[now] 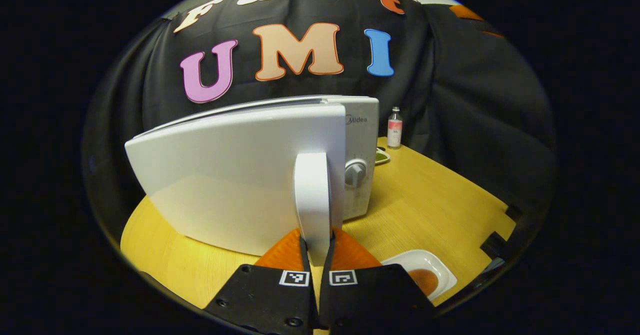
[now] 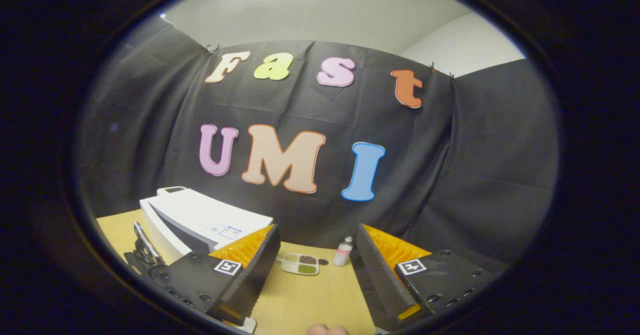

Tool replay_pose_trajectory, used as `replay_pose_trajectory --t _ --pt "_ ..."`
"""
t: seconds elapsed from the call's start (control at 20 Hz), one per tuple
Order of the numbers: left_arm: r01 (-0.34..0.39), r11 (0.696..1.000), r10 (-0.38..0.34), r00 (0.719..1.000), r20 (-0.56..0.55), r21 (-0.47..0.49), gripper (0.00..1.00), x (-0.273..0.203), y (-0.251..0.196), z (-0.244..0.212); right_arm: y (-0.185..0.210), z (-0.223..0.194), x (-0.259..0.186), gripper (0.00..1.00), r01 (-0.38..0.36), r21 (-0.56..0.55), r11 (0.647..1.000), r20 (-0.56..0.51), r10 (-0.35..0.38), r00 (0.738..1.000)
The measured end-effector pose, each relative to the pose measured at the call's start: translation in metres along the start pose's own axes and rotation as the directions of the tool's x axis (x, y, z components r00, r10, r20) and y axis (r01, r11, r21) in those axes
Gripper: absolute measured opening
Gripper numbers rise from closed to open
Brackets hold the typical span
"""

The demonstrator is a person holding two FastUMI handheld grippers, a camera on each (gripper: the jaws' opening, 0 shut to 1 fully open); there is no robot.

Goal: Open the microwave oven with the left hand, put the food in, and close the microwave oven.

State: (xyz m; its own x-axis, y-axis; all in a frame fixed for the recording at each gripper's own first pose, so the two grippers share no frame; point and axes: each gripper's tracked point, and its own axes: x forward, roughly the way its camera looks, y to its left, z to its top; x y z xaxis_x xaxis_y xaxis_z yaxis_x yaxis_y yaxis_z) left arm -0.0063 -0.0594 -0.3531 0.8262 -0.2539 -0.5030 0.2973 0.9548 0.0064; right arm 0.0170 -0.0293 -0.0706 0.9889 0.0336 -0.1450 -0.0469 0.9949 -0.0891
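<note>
**Mia:** What are the left tongs (image 1: 317, 247) doing?

**Ben:** They are squeezed onto the white door handle (image 1: 311, 200). One finger sits on each side of it, so the handle is pinched between them.

**Mia:** Is the microwave oven (image 1: 361, 160) open?

**Ben:** Yes, partly. The door (image 1: 235, 175) stands out from the box and swings toward the tongs. The knob (image 1: 355, 172) is just behind the handle, on the right.

**Mia:** So what makes this step go well?

**Ben:** The pull should follow the curve of the door, round its far left edge. A straight tug could make the fingers slip off the smooth handle, or drag the whole oven along the table (image 1: 425, 200). Slow and steady looks best. The door needs to go wide, so the dish can pass in.

**Mia:** Where is the food?

**Ben:** A white dish (image 1: 425, 275) with something orange in it sits on the table, close by on the right of the left tongs.

**Mia:** And the right tongs (image 2: 315, 262)?

**Ben:** They are spread wide and hold nothing. Past them, between the fingers, lie a small tray (image 2: 300, 264) and a little bottle (image 2: 343, 252). The oven is off to their left. They probably just wait until the door is open enough.
</note>
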Motion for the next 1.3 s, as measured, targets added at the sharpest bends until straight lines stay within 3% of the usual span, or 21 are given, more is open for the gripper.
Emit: replay_pose_trajectory --t 0.4,0.6,0.95,1.1,1.2,1.3 --pt "-0.002 1.000 0.002 0.999 -0.032 -0.007 0.00 -0.084 0.032 -0.037 0.067 -0.022 -0.014 0.97 -0.122 0.028 0.992 -0.040 0.123 0.992" --pt "-0.039 0.999 0.039 0.998 -0.045 -0.004 0.00 -0.116 0.057 -0.051 0.104 -0.024 -0.017 0.97 -0.185 0.038 0.982 -0.052 0.187 0.981" --pt "-0.198 0.979 0.196 0.980 -0.034 -0.056 0.00 -0.175 0.132 -0.076 0.159 -0.032 -0.031 0.98 -0.262 0.074 0.962 -0.031 0.265 0.964" --pt "-0.284 0.956 0.282 0.959 -0.042 -0.069 0.00 -0.199 0.183 -0.088 0.196 -0.031 -0.047 0.98 -0.359 0.143 0.922 0.094 0.348 0.933" --pt "-0.274 0.951 0.271 0.962 -0.038 -0.142 0.00 -0.210 0.199 -0.094 0.203 -0.060 -0.048 0.97 -0.355 0.150 0.923 0.102 0.342 0.934" --pt "-0.267 0.951 0.266 0.964 -0.026 -0.153 0.00 -0.214 0.207 -0.094 0.204 -0.114 -0.047 0.97 -0.328 0.127 0.936 0.007 0.330 0.944"
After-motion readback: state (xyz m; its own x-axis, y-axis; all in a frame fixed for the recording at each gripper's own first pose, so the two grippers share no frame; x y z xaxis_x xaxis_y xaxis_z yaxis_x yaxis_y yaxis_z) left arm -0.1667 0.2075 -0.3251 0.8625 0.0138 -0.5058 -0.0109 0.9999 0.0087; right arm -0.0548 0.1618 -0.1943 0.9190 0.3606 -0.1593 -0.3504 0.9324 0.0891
